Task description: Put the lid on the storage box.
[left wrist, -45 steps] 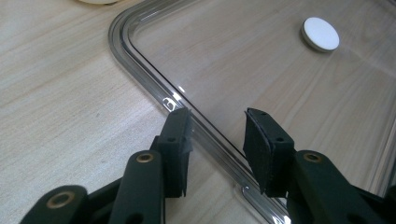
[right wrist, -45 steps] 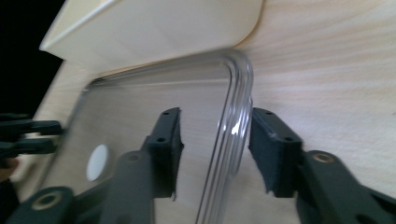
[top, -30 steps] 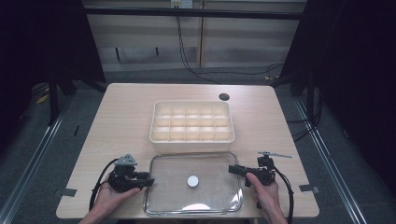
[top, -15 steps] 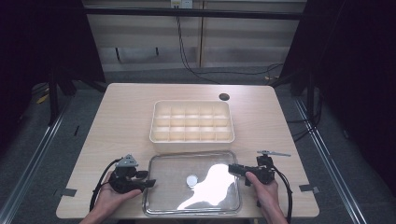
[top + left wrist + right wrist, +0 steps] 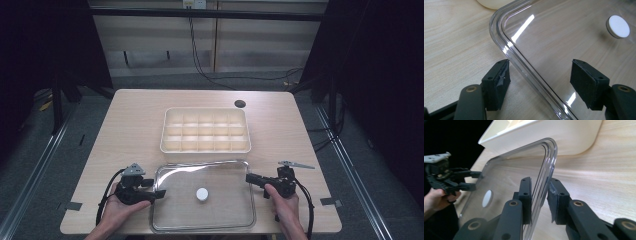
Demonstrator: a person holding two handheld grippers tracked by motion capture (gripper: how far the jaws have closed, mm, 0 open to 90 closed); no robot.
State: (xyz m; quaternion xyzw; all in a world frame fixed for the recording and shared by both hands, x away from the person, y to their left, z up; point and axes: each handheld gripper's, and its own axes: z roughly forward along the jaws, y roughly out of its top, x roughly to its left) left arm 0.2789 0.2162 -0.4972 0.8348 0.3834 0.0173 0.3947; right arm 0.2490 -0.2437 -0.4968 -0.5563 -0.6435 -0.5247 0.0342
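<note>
Gripping clear lid (image 5: 202, 195) right edge: right gripper (image 5: 248, 177) | left gripper (image 5: 161, 193) open, straddling left edge, just opening

Wooden table (image 5: 125, 130): cream compartment tray (image 5: 205, 130), clear lid (image 5: 202, 195) in front.

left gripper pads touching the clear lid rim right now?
Apart. The left gripper view shows the left gripper open, having just widened, astride the clear lid rim, bare wood between each pad and it.

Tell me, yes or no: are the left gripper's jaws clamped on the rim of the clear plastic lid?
No, the left gripper straddles the rim of the clear plastic lid with both pads standing off it.
</note>
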